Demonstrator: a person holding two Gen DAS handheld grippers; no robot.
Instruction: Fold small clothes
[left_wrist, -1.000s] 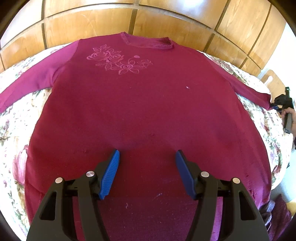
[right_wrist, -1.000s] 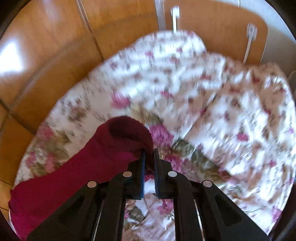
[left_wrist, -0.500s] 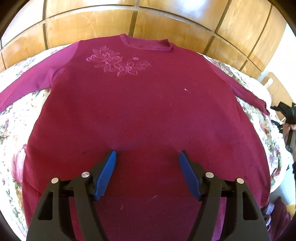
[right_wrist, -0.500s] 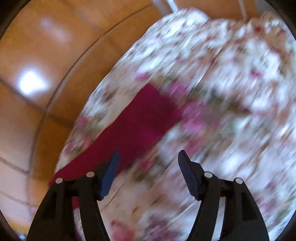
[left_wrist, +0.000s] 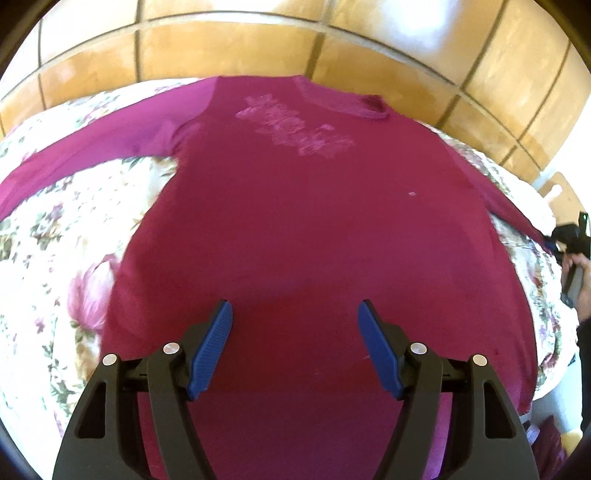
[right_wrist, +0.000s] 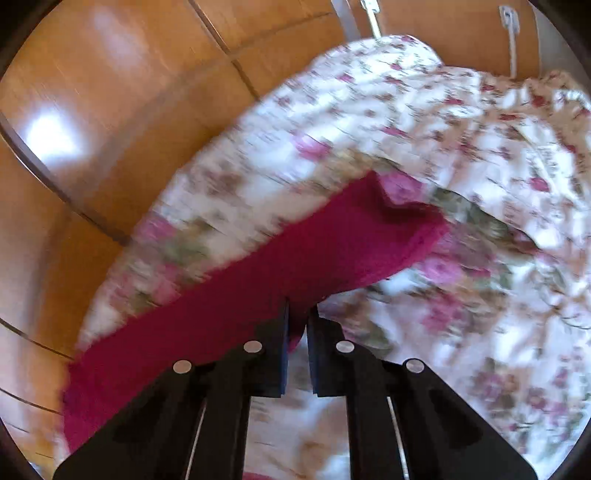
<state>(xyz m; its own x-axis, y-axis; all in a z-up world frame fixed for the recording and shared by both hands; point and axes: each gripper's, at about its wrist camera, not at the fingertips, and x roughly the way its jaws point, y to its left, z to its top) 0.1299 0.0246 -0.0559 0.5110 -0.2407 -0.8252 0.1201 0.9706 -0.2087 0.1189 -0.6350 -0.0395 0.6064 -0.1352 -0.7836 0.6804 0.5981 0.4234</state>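
A magenta long-sleeved top (left_wrist: 303, 229) with a pale rose print lies flat, front up, on a floral bedspread (left_wrist: 55, 258), its sleeves spread to both sides. My left gripper (left_wrist: 295, 325) is open and empty above the lower middle of the top. My right gripper (right_wrist: 297, 317) is shut on the near edge of the right sleeve (right_wrist: 295, 258), close to the cuff. In the left wrist view the right gripper (left_wrist: 569, 240) shows at the far right, at the sleeve's end.
A wooden panelled headboard (left_wrist: 258, 44) runs behind the bed. The floral bedspread (right_wrist: 461, 166) is rumpled beyond the sleeve cuff. A wooden bedside piece (left_wrist: 554, 188) stands at the bed's right edge.
My right gripper opened, shifted, and has shut again on the sleeve's edge near the cuff. My left gripper stayed open and swung a little to the left over the top.
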